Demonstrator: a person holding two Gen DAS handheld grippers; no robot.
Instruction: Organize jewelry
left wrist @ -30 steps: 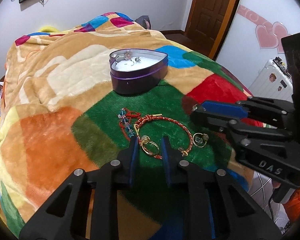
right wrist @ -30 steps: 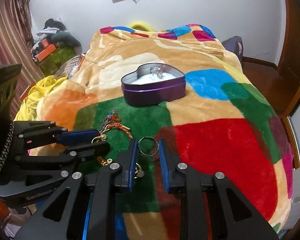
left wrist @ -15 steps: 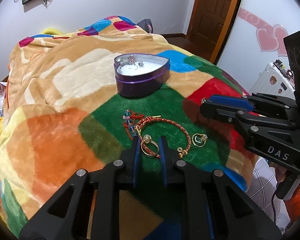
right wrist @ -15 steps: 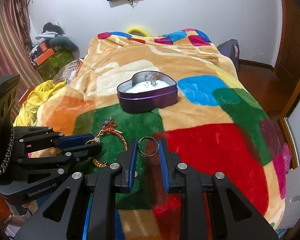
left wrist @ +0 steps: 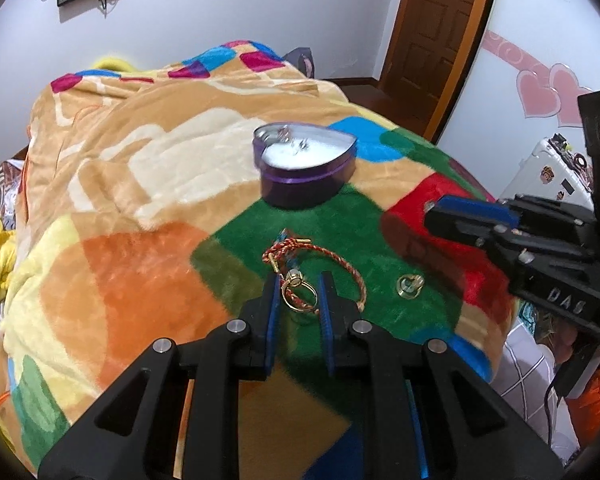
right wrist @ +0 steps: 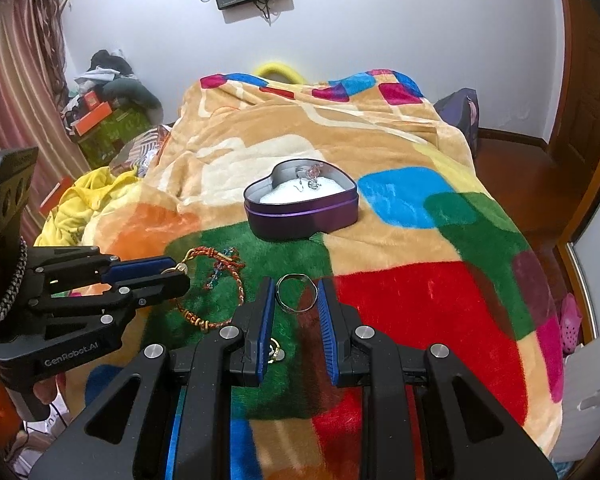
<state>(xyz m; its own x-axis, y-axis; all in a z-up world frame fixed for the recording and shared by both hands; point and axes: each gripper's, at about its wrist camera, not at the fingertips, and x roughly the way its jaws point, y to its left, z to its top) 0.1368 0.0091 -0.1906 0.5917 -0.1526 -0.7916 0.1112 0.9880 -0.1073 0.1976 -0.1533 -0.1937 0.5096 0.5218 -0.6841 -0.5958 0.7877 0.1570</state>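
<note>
My left gripper (left wrist: 299, 289) is shut on a gold ring with a pale stone (left wrist: 298, 295) and holds it above the blanket. My right gripper (right wrist: 294, 294) is shut on a thin silver ring (right wrist: 295, 293), also lifted. A purple heart-shaped tin (left wrist: 305, 168) with a white lining and some small silver pieces sits farther back on the blanket; it also shows in the right wrist view (right wrist: 302, 205). A red-and-gold braided bracelet (left wrist: 340, 258) and a small gold ring (left wrist: 409, 286) lie on the green patch. The left gripper (right wrist: 176, 276) shows at the left of the right wrist view.
A patchwork fleece blanket (left wrist: 140, 200) covers the bed. A beaded blue-and-red string (right wrist: 220, 268) lies by the bracelet. A white suitcase (left wrist: 548, 176) stands right of the bed, a door (left wrist: 432, 32) behind. Clothes and boxes (right wrist: 104, 112) pile at the left.
Both grippers have risen and pulled back from the blanket, each keeping its ring. The tin and the loose jewelry now look farther below.
</note>
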